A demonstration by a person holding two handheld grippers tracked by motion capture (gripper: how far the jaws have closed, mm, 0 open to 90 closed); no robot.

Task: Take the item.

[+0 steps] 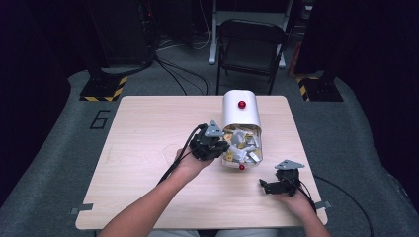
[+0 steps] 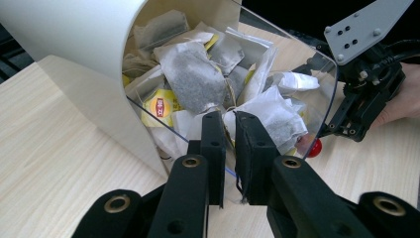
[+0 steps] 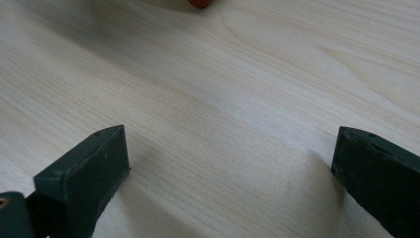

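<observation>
A white bin (image 1: 240, 114) lies on its side on the wooden table (image 1: 148, 143), its mouth toward me. Its clear flap (image 2: 319, 74) with a red knob (image 2: 314, 147) hangs open. Several tea bags (image 1: 241, 144) fill the mouth, grey and white ones with yellow tags (image 2: 159, 106). My left gripper (image 1: 225, 147) reaches into the mouth from the left; its jaws (image 2: 229, 121) stand almost together, pinching the edge and string of a white tea bag (image 2: 277, 116). My right gripper (image 1: 265, 185) rests low over bare wood at the front right, its jaws wide apart (image 3: 228, 148) with nothing between them.
A second red knob (image 1: 241, 104) sits on the bin's top side. A black folding chair (image 1: 251, 44) stands beyond the table's far edge, with cables and stand feet on the floor. Bare wood spreads left of the bin.
</observation>
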